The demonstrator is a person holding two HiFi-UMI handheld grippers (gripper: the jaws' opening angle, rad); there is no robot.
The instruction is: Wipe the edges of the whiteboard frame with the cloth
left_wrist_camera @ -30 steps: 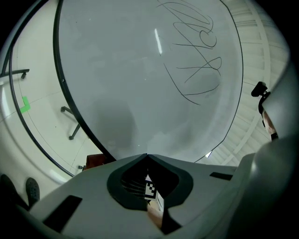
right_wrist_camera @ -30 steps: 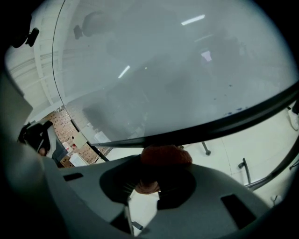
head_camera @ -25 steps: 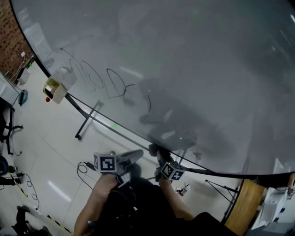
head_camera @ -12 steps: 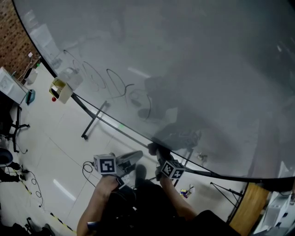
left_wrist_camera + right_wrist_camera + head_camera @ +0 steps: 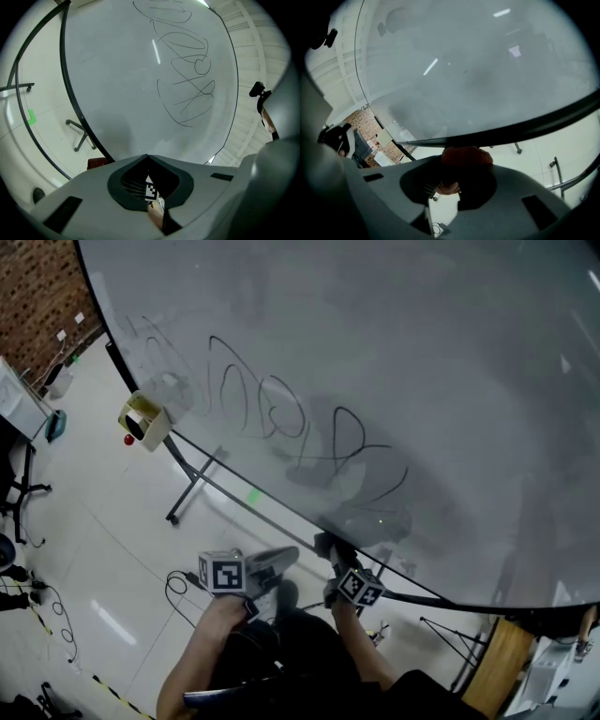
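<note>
Right gripper (image 5: 463,164) pinches the cloth (image 5: 467,156), pressed on the whiteboard frame (image 5: 534,124) bottom edge. Left gripper (image 5: 147,157) fingers pressed together, empty, just beside it.

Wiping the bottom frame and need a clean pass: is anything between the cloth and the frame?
Nothing visible. The cloth in the right gripper sits right at the black frame, with no gap I can make out. Farther to the left, a box hangs at the frame.
</note>
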